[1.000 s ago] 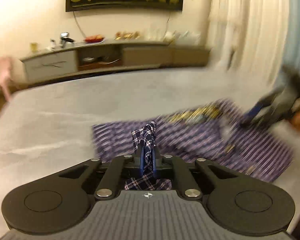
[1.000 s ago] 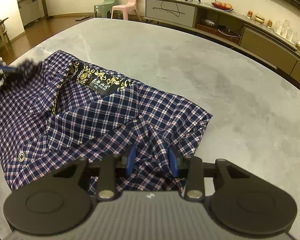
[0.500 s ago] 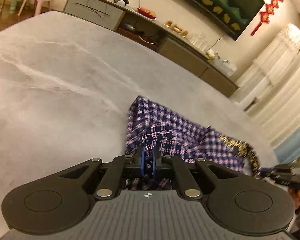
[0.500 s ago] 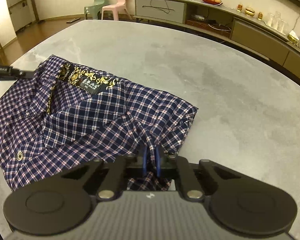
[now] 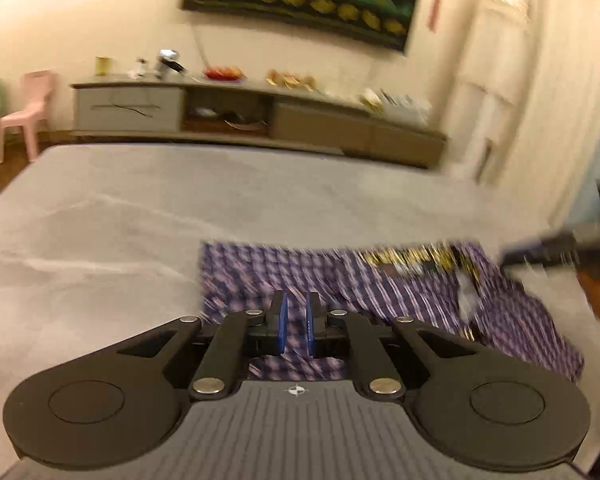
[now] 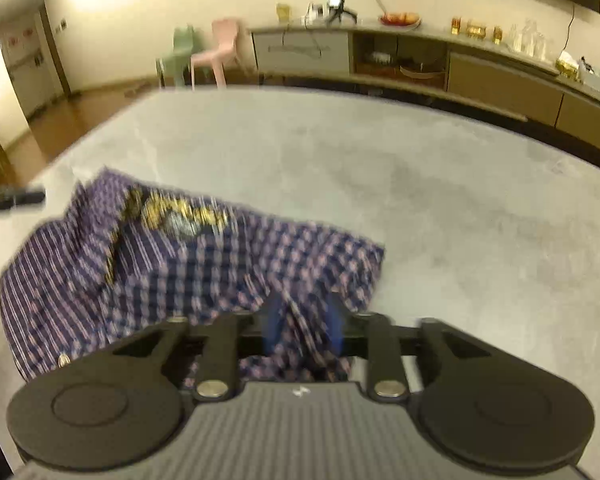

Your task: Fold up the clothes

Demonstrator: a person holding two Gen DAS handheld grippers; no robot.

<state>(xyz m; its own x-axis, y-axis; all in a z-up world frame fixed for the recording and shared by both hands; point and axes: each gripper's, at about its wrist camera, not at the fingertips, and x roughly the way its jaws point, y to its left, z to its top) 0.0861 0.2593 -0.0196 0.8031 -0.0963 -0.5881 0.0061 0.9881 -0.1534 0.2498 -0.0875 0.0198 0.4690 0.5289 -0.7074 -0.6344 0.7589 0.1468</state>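
Observation:
A navy plaid shirt (image 5: 340, 276) lies partly folded on the grey table (image 5: 180, 208), its gold collar label (image 5: 412, 258) facing up. My left gripper (image 5: 296, 312) hovers over the shirt's near edge, its blue pads a little apart and nothing between them. In the right wrist view the shirt (image 6: 204, 264) is blurred by motion. My right gripper (image 6: 302, 320) is open, and a raised ridge of the cloth lies loose between its spread fingers. Each view catches the other gripper at the shirt's far end, right gripper (image 5: 548, 254) and left gripper (image 6: 12, 198).
A long low sideboard (image 5: 260, 112) with small items on top runs along the back wall. A pink chair (image 5: 28, 108) stands at the left and pale curtains (image 5: 540, 80) hang at the right. Bare grey table (image 6: 420, 184) stretches beyond the shirt.
Both grippers were shut on folds of the shirt half a second ago and have now let go. The cloth has dropped onto the table, and both views have swung.

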